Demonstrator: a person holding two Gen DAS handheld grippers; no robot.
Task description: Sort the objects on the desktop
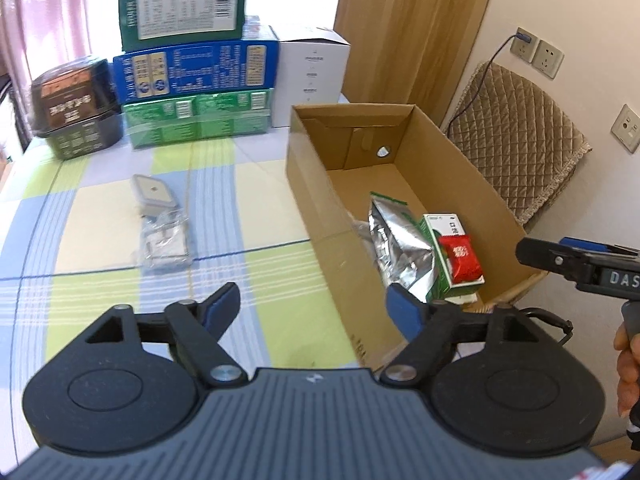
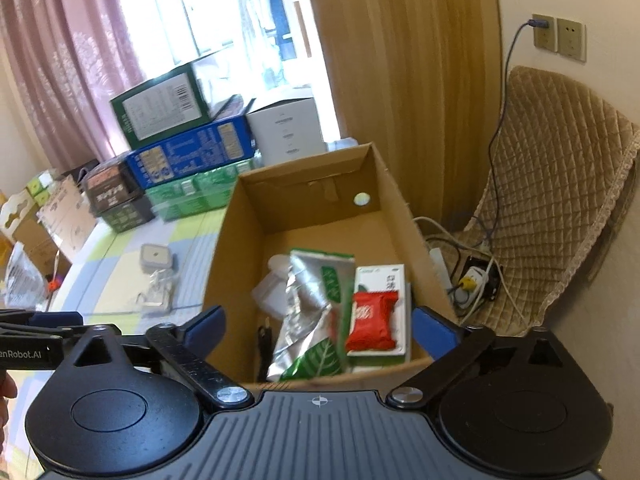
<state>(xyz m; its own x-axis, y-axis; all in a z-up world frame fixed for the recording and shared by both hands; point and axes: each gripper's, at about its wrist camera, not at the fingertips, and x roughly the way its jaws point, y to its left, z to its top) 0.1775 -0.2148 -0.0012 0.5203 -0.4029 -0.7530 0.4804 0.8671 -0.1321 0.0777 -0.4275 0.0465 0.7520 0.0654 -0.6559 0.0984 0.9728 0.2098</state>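
While both grippers [image 1: 314, 304] [image 2: 316, 328] gape empty, we count one cardboard box [image 2: 224, 248] holding one crinkled foil pouch [image 2: 304, 312], one red packet [image 2: 370, 322].

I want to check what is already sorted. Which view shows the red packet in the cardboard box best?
The right wrist view: it looks down into the cardboard box and shows the red packet whole and near. The left wrist view shows the packet smaller, from the side.

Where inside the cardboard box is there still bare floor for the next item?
The cardboard box is bare at its far end, toward the wall with the round hole. Its near end is crowded: silver pouch, green-white carton, red packet.
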